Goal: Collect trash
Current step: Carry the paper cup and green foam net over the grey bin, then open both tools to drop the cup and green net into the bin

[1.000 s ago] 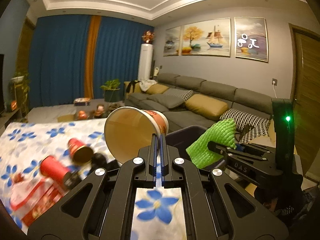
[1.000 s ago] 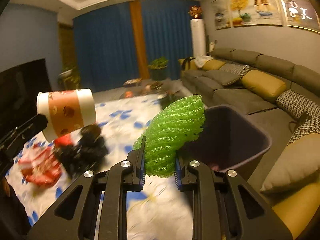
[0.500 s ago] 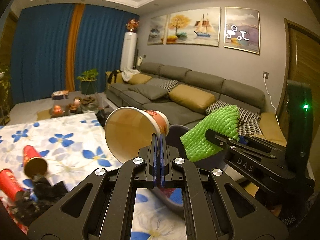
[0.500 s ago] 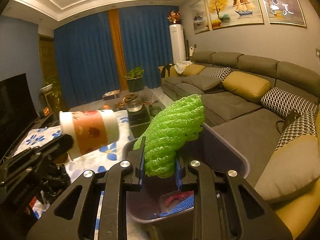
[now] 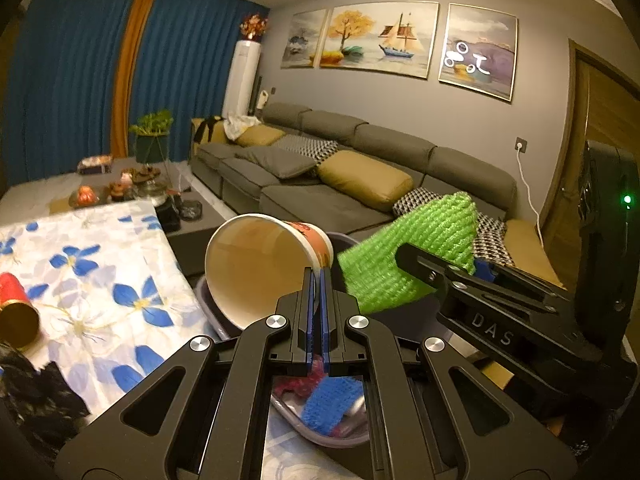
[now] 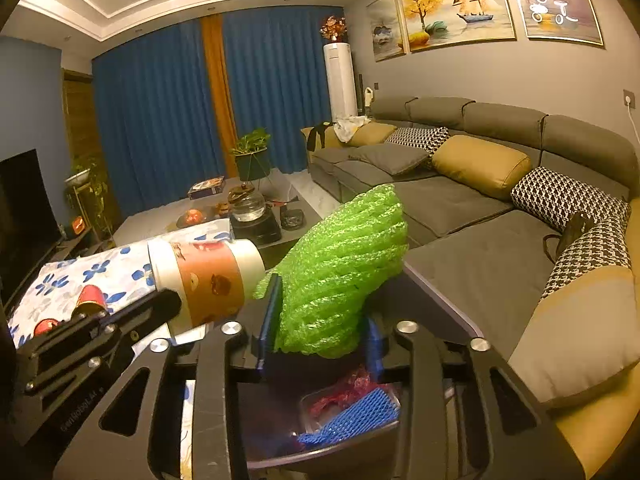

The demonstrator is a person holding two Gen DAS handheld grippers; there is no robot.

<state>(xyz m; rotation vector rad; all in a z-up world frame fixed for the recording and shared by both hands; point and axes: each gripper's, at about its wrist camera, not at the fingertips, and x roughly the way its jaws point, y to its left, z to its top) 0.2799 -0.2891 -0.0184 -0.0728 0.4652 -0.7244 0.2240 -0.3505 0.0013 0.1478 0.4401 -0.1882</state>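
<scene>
Both pieces of rubbish had been carried from above the flowered tablecloth to a position over the dark purple bin, which a second earlier had stood off to the side of both grippers. The paper cup was pinched by its rim in the left gripper, whose jaws were fully closed on the thin wall; the cup lay on its side above the near edge of the bin, mouth toward the camera. The green foam net was seen between the jaws of the right gripper, directly above the bin's opening, and those jaws were opening: a gap could be made out beside the net in the right wrist view, where the grip had earlier been tight. The net was therefore judged to be at the point of release, with a drop into the bin likely. A blue foam net and red scraps were already lying at the bin's bottom. A red can and black wrappers were left on the tablecloth beside the bin, so further collection was judged to remain.
</scene>
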